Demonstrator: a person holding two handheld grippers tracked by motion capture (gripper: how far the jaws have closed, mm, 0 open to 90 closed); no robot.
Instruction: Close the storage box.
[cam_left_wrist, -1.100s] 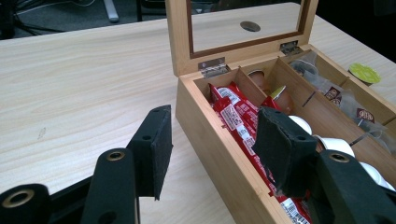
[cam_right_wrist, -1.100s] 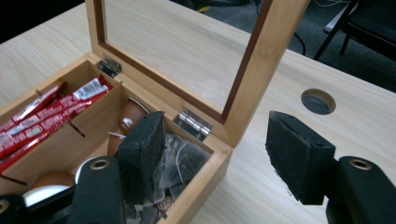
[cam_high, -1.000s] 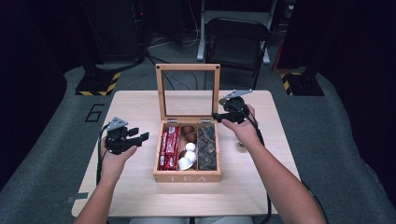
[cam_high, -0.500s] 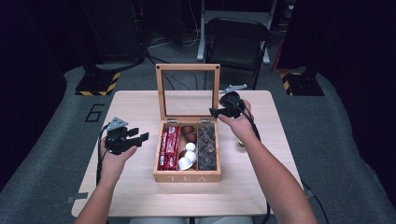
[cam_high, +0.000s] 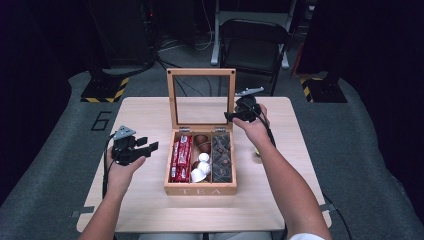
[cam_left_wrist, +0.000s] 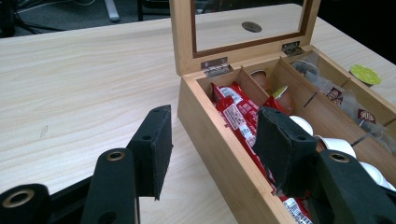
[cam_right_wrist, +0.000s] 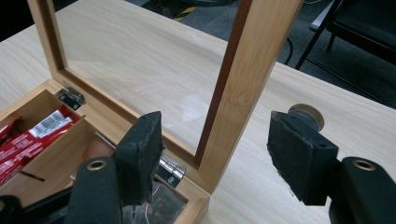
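A wooden tea box (cam_high: 200, 189) stands mid-table, its glass-paned lid (cam_high: 201, 72) upright. Inside lie red packets (cam_high: 181, 157), white capsules (cam_high: 200, 167), brown capsules (cam_high: 201, 142) and dark tea bags (cam_high: 221, 155). My left gripper (cam_high: 149, 144) hovers open to the left of the box, with nothing held; in its own view the left gripper (cam_left_wrist: 217, 140) faces the box's left wall (cam_left_wrist: 224, 154). My right gripper (cam_high: 229, 116) is at the lid's right side. In its own view the right gripper (cam_right_wrist: 219, 149) straddles the lid's right post (cam_right_wrist: 243, 84), with gaps on both sides, so it is open.
A yellow-green capsule (cam_high: 256, 150) lies on the table right of the box, under my right forearm, and the same yellow-green capsule (cam_left_wrist: 364, 73) shows beyond the box. A dark chair (cam_high: 255, 40) stands behind the table. Bare tabletop (cam_high: 150, 210) surrounds the box.
My right gripper has edged in toward the lid's right post. The left hand and the box have stayed put.
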